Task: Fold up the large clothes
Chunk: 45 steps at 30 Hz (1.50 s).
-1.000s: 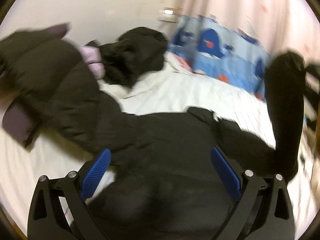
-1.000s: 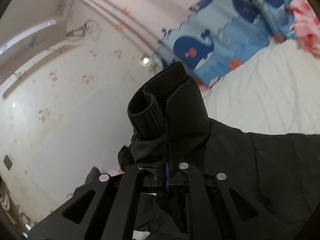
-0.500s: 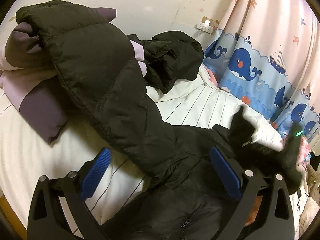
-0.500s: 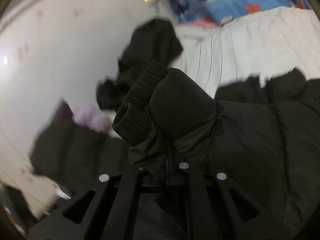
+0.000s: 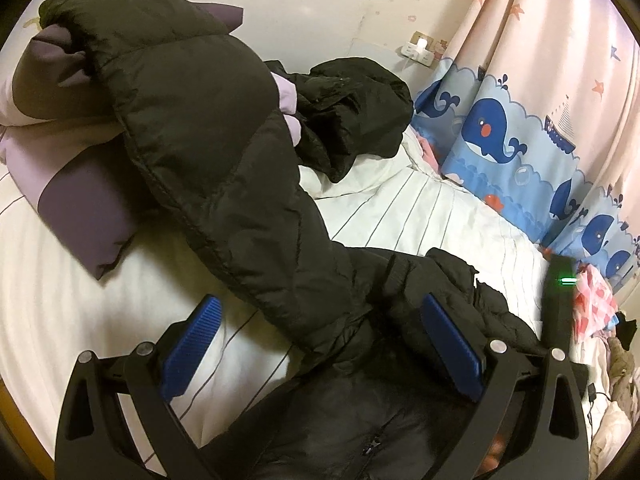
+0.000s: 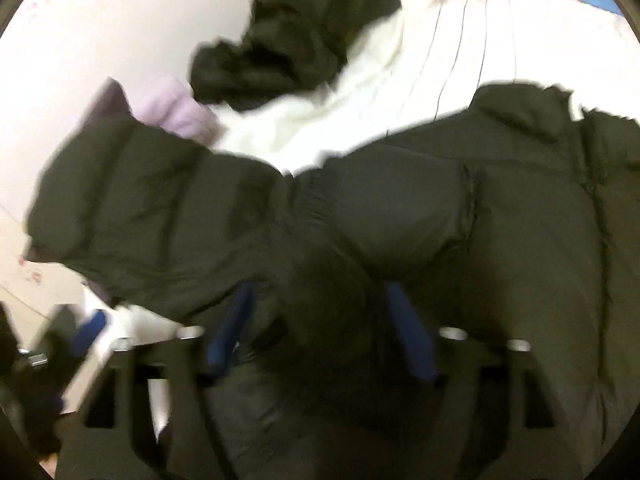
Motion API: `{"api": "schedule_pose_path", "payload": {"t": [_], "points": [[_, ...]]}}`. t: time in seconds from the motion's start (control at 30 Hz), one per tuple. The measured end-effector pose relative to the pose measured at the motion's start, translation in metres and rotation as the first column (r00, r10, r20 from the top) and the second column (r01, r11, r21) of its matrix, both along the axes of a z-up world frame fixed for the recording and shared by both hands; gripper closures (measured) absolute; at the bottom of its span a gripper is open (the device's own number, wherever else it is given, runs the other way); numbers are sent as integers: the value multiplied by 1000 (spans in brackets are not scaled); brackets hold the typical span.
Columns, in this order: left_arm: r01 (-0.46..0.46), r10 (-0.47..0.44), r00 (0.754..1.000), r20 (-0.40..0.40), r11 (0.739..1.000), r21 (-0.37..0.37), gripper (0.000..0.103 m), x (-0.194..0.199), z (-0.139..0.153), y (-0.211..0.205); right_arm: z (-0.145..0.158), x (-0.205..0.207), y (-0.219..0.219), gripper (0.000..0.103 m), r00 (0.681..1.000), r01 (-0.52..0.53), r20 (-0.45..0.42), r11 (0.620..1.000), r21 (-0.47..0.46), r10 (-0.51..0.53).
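Jacket [image 5: 224, 168] lying across the striped white bed [image 5: 420, 216], 1 sleeve draped over a purple pillow [image 5: 84, 216].
Left gripper [image 5: 320, 344] is hovering wide open above it; right gripper [image 6: 320, 320] jaws, just opening, are straddling the cuff [image 6: 312, 208] without pressing.
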State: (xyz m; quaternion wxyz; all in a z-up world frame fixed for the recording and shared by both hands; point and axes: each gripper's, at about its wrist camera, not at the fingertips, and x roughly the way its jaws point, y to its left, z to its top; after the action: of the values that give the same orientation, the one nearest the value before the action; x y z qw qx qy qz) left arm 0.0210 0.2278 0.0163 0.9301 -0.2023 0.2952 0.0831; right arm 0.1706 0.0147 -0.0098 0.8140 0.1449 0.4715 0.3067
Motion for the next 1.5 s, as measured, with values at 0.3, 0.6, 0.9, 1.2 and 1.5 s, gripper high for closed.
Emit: {"api": "schedule_pose_path", "payload": {"t": [0.3,0.6,0.9,1.2,1.5], "points": [[201,-207,974,88,976,81,7,26,22,-71,45,-84,-241,13,820,552,109,827,103,-561],[350,-306,927,-219,915,202,8,133,-45,-160,-60,-95,-323,13,735,678,-146,717,161,-662],[350,-296,907,-301,925,146,8,125,-72,-136,-69,-89,-309,11,762,643,-163,763,66,-627],[54,-83,985,152,981,184,7,-21,90,3,-30,-113,-306,11,765,644,-118,751,141,-634],[-395,427,865,262,903,-167,7,-76,137,200,-7,-124,-269,10,835,546,-36,819,177,-549]]}}
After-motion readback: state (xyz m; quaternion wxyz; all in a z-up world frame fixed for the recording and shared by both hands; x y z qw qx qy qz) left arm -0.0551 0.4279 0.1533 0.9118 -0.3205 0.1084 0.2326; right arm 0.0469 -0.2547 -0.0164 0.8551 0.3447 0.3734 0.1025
